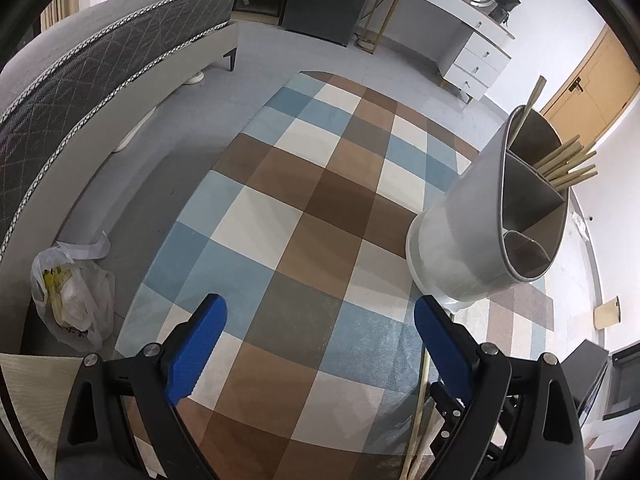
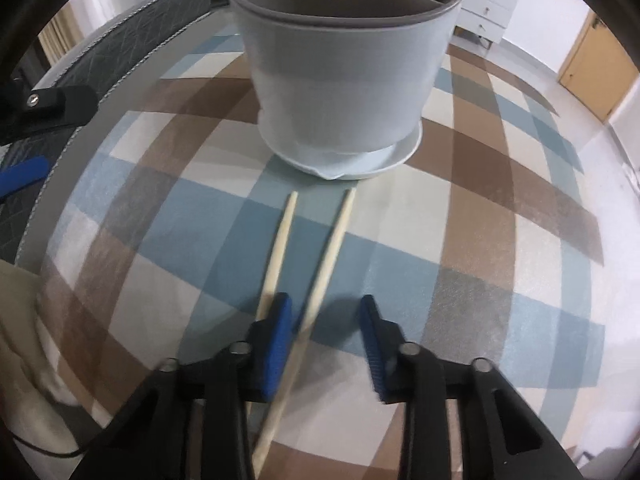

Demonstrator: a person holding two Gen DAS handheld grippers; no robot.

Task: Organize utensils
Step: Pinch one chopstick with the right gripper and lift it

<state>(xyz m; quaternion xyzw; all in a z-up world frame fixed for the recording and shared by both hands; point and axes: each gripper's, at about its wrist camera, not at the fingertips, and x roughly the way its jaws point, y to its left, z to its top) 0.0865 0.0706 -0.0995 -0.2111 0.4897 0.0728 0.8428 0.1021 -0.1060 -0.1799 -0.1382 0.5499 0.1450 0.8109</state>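
I have two loose chopsticks lying on the checked cloth just in front of the utensil holder [image 2: 340, 68], tips pointing toward its saucer. My right gripper [image 2: 326, 344] is down over them, pointing steeply at the table. The right-hand chopstick [image 2: 320, 280] runs between its blue pads, close against the left pad, but there is a clear gap to the other pad, so nothing is clamped yet. The left-hand chopstick [image 2: 278, 248] passes outside that same pad. My left gripper [image 1: 320, 344] hangs with its jaws spread wide over bare cloth, holding nothing.

The holder stands upright on the table, and from the left view several chopsticks [image 1: 568, 164] already lean in one of its compartments, with another compartment empty.

These sticks look light, thin, stiff and smooth, so I judge they will roll or pivot easily in a two-pad pinch. I would take the stick near its thicker end, squarely across the pads, so it does not swing when lifted. The ribbed pads should help against slipping. It is long, so I would tilt it upright before lowering it in
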